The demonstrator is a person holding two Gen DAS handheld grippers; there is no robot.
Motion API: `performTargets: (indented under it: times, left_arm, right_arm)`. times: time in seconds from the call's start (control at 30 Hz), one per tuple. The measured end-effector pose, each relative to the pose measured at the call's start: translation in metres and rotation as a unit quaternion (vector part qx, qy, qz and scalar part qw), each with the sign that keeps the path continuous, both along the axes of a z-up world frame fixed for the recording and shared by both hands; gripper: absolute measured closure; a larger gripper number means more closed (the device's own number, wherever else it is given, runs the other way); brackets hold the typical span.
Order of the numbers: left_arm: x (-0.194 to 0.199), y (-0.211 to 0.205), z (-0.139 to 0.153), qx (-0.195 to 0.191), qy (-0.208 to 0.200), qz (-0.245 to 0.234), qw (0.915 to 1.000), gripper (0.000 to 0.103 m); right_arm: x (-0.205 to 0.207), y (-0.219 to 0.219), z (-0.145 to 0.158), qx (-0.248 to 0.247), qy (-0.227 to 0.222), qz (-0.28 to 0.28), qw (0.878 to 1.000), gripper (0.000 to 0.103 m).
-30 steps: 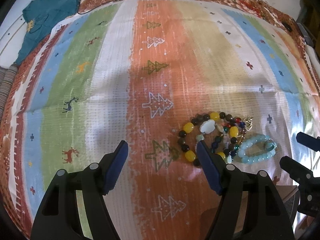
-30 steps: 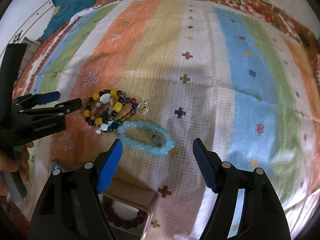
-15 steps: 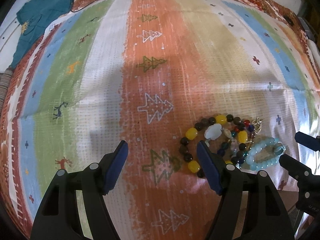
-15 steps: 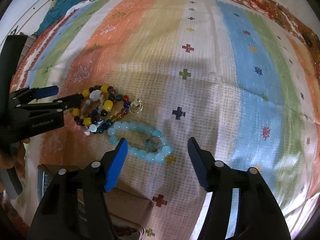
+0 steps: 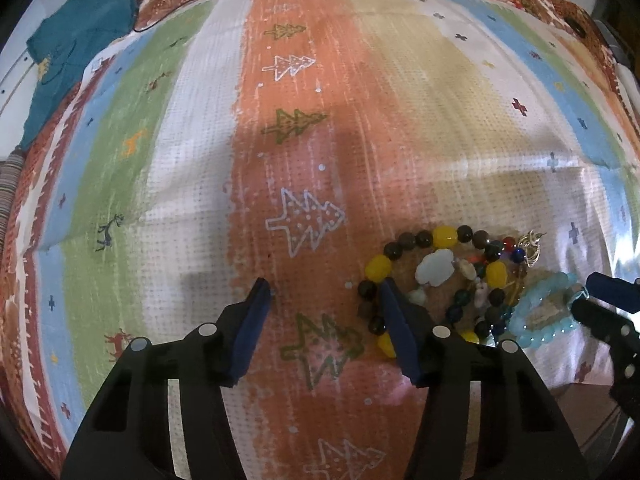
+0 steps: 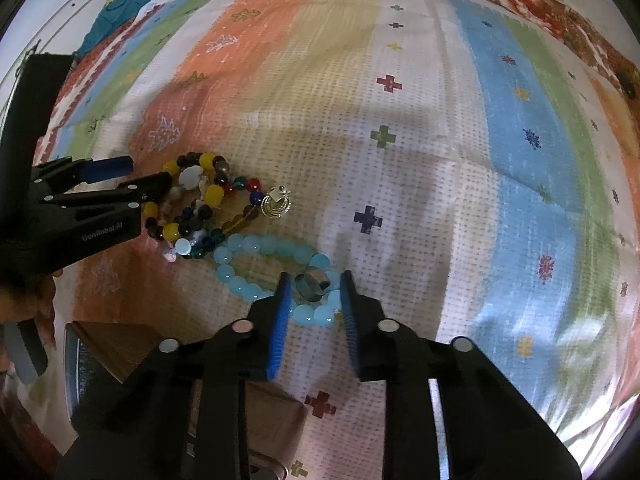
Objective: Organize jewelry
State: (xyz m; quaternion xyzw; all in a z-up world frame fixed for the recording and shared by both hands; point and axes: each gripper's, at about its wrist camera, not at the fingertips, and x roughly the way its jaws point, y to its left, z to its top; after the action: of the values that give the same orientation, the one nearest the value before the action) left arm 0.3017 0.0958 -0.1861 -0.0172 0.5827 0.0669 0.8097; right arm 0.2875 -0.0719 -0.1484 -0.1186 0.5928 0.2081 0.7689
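Rightward, bare cloth (image 6: 460, 184), right tongs (image 6: 312, 280) bracketing ring (image 6: 313, 285)

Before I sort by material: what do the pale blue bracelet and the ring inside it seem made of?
Pale blue bracelet: translucent glossy beads, probably glass or polished stone; they glow and catch highlights. Ring: dark, shiny band, likely metal, reflecting light.

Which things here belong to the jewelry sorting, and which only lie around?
Belong to the job:
- light blue bead bracelet
- dark metal ring, between the right gripper fingers
- multicolour bead bracelets
- gold earring
- wooden box
- left gripper

Just lying about:
- teal garment
- striped cloth under everything
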Motion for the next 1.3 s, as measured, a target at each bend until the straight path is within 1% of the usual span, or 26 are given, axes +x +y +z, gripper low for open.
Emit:
performTargets:
  times: [0.03, 0.07, 0.1, 0.13, 0.17, 0.2, 0.23, 0.33, 0.47, 0.63, 0.97, 1.07, 1.1, 1.2, 1.23, 1.3]
  left_arm:
    - [0.000, -0.001, 0.000, -0.001, -0.001, -0.002, 1.0000, 0.059]
    - [0.000, -0.001, 0.000, -0.001, -0.002, -0.005, 1.0000, 0.062]
    - [0.000, -0.002, 0.000, -0.003, -0.002, -0.007, 1.0000, 0.068]
    - [-0.001, -0.003, 0.000, -0.003, -0.002, -0.009, 1.0000, 0.076]
    - [-0.004, -0.002, 0.001, -0.003, -0.002, -0.010, 0.9999, 0.086]
    - [-0.004, -0.003, 0.000, 0.000, -0.003, -0.011, 0.9999, 0.091]
    - [-0.005, -0.005, 0.000, 0.002, -0.003, -0.013, 0.9999, 0.093]
    - [-0.007, -0.005, 0.001, 0.001, -0.003, -0.014, 0.9999, 0.094]
    - [-0.008, -0.003, 0.003, -0.009, -0.003, -0.008, 0.9999, 0.094]
    - [-0.010, -0.004, 0.010, -0.012, -0.007, -0.007, 0.9999, 0.094]
    - [-0.015, -0.007, 0.024, -0.009, -0.020, -0.011, 0.9997, 0.094]
    - [-0.017, -0.005, 0.031, -0.007, -0.025, -0.008, 0.9996, 0.094]
    - [-0.017, -0.002, 0.035, -0.012, -0.030, -0.003, 0.9995, 0.094]
    - [-0.021, 0.007, 0.046, -0.045, -0.044, 0.018, 0.9979, 0.094]
    - [-0.022, 0.007, 0.050, -0.045, -0.049, 0.019, 0.9976, 0.094]
    - [-0.024, 0.004, 0.056, -0.032, -0.054, 0.013, 0.9979, 0.094]
  right_arm:
    - [0.000, -0.001, 0.000, 0.000, 0.000, 0.001, 1.000, 0.087]
    - [-0.001, -0.001, 0.000, 0.000, 0.000, 0.001, 1.000, 0.087]
    - [-0.001, -0.001, -0.001, -0.001, 0.000, 0.002, 1.000, 0.088]
    - [-0.002, -0.001, -0.001, -0.003, -0.001, 0.004, 1.000, 0.089]
    - [-0.001, -0.001, -0.002, -0.005, -0.001, 0.005, 1.000, 0.091]
    - [-0.001, -0.001, -0.002, -0.006, -0.002, 0.005, 1.000, 0.091]
    - [-0.001, -0.001, -0.002, -0.007, -0.004, 0.005, 1.000, 0.093]
    - [-0.001, -0.001, -0.002, -0.006, -0.005, 0.007, 1.000, 0.095]
    - [-0.001, -0.002, -0.001, -0.006, -0.009, 0.008, 1.000, 0.096]
    - [-0.002, -0.004, 0.007, -0.001, -0.017, 0.007, 1.000, 0.100]
    - [-0.004, -0.001, 0.017, 0.008, -0.027, 0.005, 1.000, 0.100]
    - [-0.005, -0.002, 0.021, 0.010, -0.033, 0.004, 0.999, 0.100]
    - [-0.006, -0.003, 0.022, 0.011, -0.035, 0.003, 0.999, 0.100]
    - [-0.007, -0.004, 0.026, 0.014, -0.037, 0.002, 0.999, 0.100]
    - [-0.008, -0.004, 0.027, 0.015, -0.036, 0.002, 0.999, 0.100]
    - [-0.011, -0.005, 0.031, 0.019, -0.040, 0.003, 0.999, 0.100]
